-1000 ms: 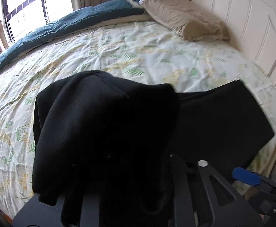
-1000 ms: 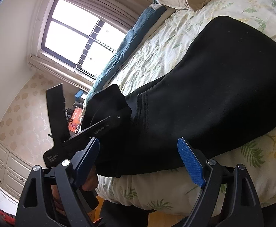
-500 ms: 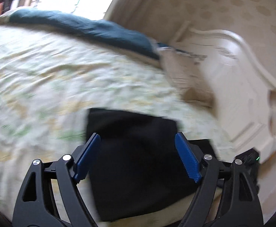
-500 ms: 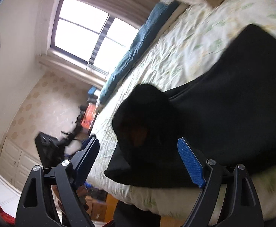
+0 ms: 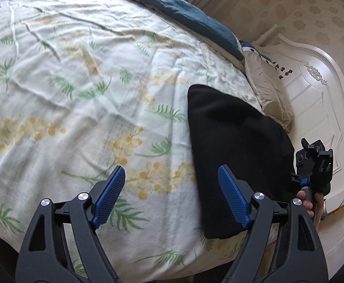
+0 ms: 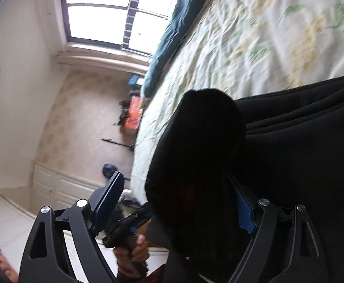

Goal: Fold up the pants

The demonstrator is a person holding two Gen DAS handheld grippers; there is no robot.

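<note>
The black pants (image 5: pixel 238 146) lie folded flat on the floral bedsheet (image 5: pixel 82 99), close to the bed's near right edge. My left gripper (image 5: pixel 172 195) hovers open above the sheet just left of them, with nothing between its blue pads (image 5: pixel 110 195). In the right wrist view a bunched fold of the pants (image 6: pixel 200 153) rises in front of my right gripper (image 6: pixel 176 202) and drapes over its right finger, hiding most of that pad. Its left pad (image 6: pixel 109 198) stands free, so the jaws are open. The right gripper's body (image 5: pixel 313 167) shows past the pants in the left wrist view.
A teal blanket (image 5: pixel 190 18) runs along the far side of the bed. A beige pillow (image 5: pixel 268 94) leans on the white headboard (image 5: pixel 313 89). A window (image 6: pixel 105 11), a cluttered floor with an orange object (image 6: pixel 134 113), and a hand on the left gripper's handle (image 6: pixel 134 252) show in the right wrist view.
The left gripper let go of the raised pants fold, opened and swung left over bare sheet. The pants now lie flat. The right gripper closed in on the bunched end.
</note>
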